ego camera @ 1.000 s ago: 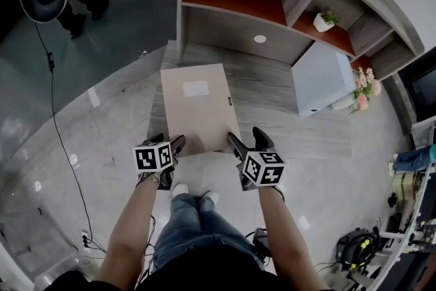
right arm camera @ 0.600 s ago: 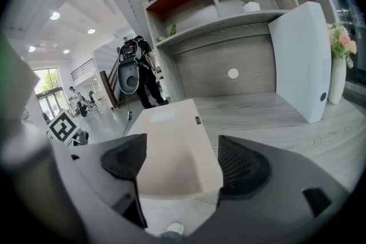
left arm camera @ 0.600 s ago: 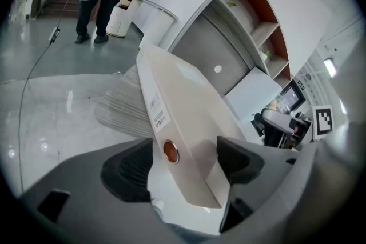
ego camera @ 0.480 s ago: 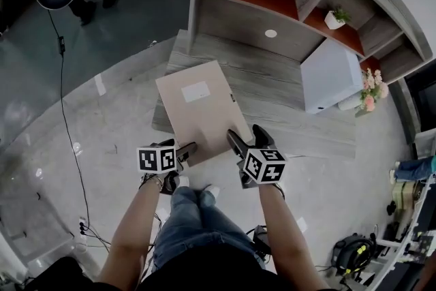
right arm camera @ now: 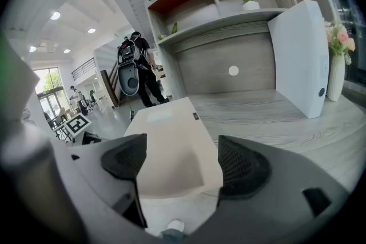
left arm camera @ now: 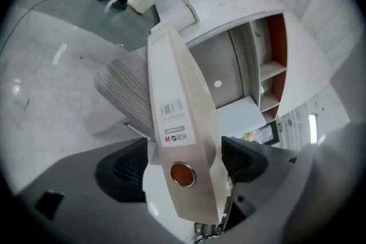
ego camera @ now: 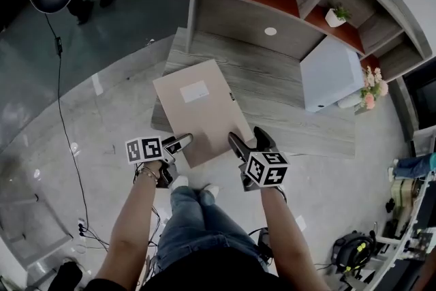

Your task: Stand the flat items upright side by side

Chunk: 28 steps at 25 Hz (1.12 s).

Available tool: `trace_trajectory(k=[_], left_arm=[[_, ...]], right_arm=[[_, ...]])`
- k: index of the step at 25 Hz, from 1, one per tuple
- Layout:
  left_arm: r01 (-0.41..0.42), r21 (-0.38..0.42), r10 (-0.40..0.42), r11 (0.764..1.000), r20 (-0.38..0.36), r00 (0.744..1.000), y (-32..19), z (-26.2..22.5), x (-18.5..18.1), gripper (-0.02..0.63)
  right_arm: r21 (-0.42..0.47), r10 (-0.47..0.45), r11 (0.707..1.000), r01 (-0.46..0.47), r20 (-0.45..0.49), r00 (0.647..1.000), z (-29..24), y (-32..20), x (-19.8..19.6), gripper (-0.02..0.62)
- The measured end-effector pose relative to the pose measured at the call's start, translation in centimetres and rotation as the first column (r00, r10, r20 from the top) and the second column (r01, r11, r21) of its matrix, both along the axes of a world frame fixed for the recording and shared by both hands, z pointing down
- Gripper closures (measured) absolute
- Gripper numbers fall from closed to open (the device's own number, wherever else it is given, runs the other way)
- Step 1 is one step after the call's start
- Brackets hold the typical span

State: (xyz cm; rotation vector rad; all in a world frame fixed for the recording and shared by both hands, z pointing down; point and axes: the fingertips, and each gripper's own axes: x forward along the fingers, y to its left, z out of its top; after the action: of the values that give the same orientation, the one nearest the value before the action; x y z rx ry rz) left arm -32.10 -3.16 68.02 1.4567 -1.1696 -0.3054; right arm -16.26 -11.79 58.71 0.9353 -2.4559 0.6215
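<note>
The beige file box point(ego camera: 197, 109) lies flat on the tabletop point(ego camera: 286, 105), with its near end between both tongs. The left tongs point(ego camera: 179, 142) have just been opening around its spine and no longer pinch it. The right tongs point(ego camera: 245, 135) gape around its corner.

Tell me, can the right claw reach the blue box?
Probably yes: only bare ledge separates the right claw from the blue box, though a corner of the tan box sits between its jaws.
</note>
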Motion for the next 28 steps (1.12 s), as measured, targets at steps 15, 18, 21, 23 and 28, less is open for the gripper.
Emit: trace_trajectory(k=[15, 18, 21, 23, 28], left_arm=[[-0.03, 0.04, 0.042, 0.999, -0.341, 0.939, -1.3, 0.0, 3.2, 0.276], [-0.033, 0.032, 0.041, 0.999, -0.335, 0.941, -1.1, -0.7, 3.5, 0.288], [-0.028, 0.016, 0.031, 0.999, -0.307, 0.951, -0.7, -1.4, 3.4, 0.299], [-0.012, 0.006, 0.013, 1.0, -0.28, 0.96, -0.7, -2.1, 3.0, 0.305], [0.028, 0.014, -0.024, 1.0, -0.192, 0.981, -1.7, -4.4, 1.7, 0.32]], right_arm=[[0.011, 0.004, 1.0, -0.003, -0.021, 1.0, 0.4, 0.6, 0.6, 0.193], [0.009, 0.003, 1.0, -0.003, -0.012, 1.0, 0.0, 0.5, 0.6, 0.193], [0.008, -0.003, 1.0, 0.003, -0.004, 1.0, -0.3, 0.5, 0.6, 0.193], [0.012, -0.008, 1.0, 0.008, 0.0, 1.0, -0.8, 0.4, 0.5, 0.193], [0.032, -0.008, 0.999, 0.007, 0.027, 1.0, -2.5, -0.3, 0.3, 0.193]])
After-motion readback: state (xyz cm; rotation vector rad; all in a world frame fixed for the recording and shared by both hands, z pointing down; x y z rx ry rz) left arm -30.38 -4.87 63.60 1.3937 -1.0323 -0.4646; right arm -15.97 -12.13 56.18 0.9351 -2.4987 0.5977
